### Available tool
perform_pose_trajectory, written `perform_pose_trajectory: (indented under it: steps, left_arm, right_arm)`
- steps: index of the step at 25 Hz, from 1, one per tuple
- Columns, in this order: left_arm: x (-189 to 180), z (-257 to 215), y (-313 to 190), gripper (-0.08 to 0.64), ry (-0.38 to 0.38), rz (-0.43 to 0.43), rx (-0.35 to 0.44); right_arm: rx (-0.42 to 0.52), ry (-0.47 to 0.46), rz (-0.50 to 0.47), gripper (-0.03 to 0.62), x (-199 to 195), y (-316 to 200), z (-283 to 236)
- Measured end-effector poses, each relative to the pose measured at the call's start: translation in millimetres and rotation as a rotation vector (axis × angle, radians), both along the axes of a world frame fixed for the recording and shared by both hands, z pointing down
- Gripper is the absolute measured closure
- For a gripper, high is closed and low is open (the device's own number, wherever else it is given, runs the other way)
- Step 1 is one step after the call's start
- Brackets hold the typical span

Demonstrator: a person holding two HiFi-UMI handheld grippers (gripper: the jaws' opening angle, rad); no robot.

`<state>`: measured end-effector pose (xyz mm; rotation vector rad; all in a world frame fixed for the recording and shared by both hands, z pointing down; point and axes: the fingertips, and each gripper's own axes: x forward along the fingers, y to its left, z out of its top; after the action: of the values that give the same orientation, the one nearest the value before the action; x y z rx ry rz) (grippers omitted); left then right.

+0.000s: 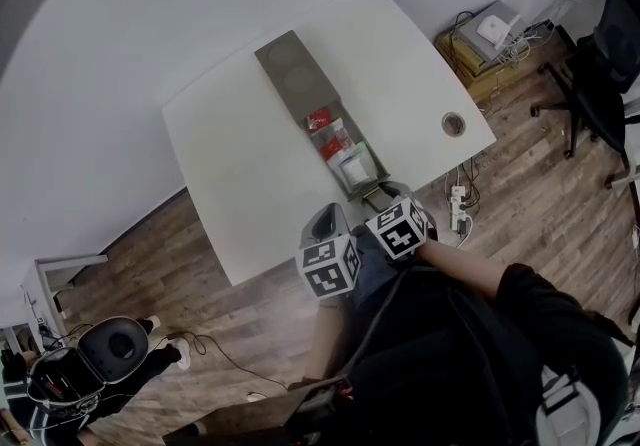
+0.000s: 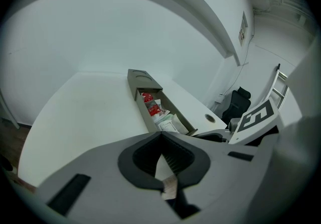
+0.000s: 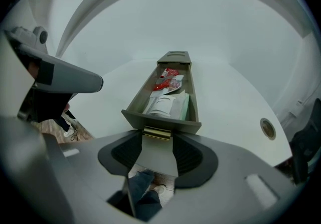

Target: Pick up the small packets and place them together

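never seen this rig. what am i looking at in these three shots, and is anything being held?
There is no robot. A person holds a two-jaw gripper in each hand. The head view comes from a camera on their head looking down, and the marker cubes are part of the grippers. The other two pictures come from a camera riding on each gripper, looking along its jaws.

On the white table lies a long grey tray with small packets in it, some red and some white.

The left gripper has its jaws together and holds nothing. The right gripper has its jaws apart at the tray's near end, by a brass-coloured fitting, and grips no packet.
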<state>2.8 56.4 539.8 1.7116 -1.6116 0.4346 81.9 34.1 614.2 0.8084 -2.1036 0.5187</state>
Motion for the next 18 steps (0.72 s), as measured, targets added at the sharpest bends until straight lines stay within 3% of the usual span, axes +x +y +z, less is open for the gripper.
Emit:
perform_pose_trajectory:
  steps: [7, 13, 18]
  left_arm:
    - [-12.0, 1.1, -14.8, 0.563, 0.006, -0.003, -0.001]
    - [-22.5, -0.9, -31.1, 0.563, 0.011, 0.001, 0.001]
    - [-27.3, -2.0, -44.9, 0.563, 0.018, 0.019, -0.005]
  right_arm:
    - [-0.064, -0.056, -0.043, 0.384, 17.3, -11.6, -12.2]
    - [-0.001, -0.046, -0.065, 0.383, 49.6, -50.9, -37.6]
    - [0.049, -0.099, -0.129, 0.385, 29.6, -84.8, -69.5]
